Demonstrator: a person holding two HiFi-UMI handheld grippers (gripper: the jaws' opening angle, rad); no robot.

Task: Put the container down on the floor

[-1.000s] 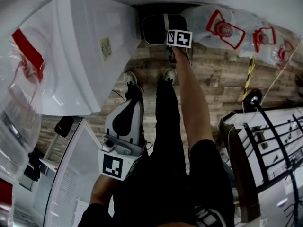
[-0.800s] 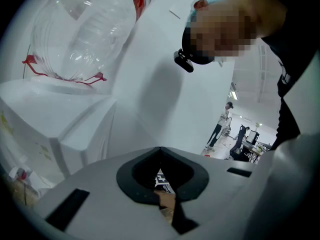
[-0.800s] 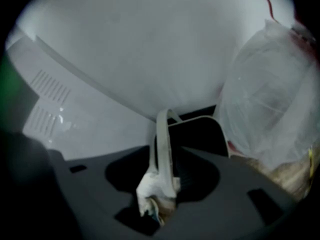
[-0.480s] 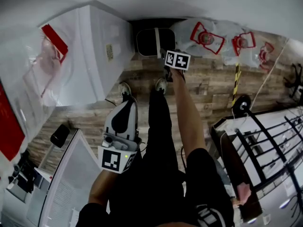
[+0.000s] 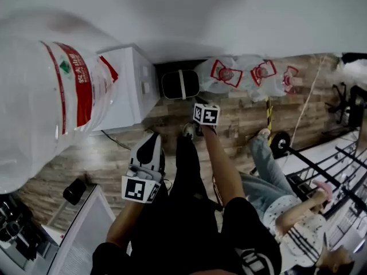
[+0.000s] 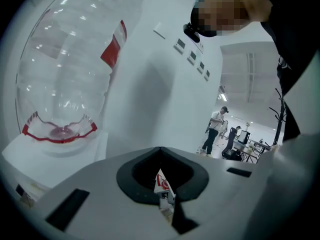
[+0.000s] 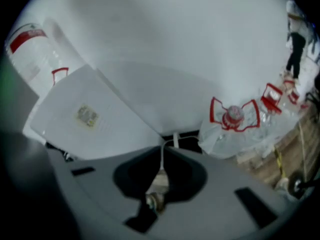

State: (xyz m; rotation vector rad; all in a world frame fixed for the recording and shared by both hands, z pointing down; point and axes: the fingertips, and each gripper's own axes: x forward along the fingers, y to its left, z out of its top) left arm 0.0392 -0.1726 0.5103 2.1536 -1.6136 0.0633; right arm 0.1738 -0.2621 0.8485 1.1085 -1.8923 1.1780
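The container (image 5: 180, 85), a black bin with a white strap, stands on the wooden floor against the wall, between the white dispenser (image 5: 131, 87) and the water jugs (image 5: 229, 74). My right gripper (image 5: 204, 112) hangs well above and in front of it, its jaws hidden behind its marker cube. In the right gripper view the container (image 7: 182, 138) shows just past the right gripper (image 7: 163, 149), whose jaws have just been closing with nothing between them. My left gripper (image 5: 153, 137) is held lower in the picture, tips together and holding nothing. The left gripper (image 6: 161, 150) faces the wall.
A big clear water bottle (image 5: 46, 96) sits upside down on the dispenser. Several empty jugs with red handles lie along the wall. A person (image 5: 281, 211) sits on the floor at the right beside a black rack (image 5: 338, 171). My own legs and shoes (image 5: 189, 132) are below.
Both grippers have risen, the right one far more, up and away from the container, which stays on the floor. The head view has lifted, and a seated person has come into sight at the right.
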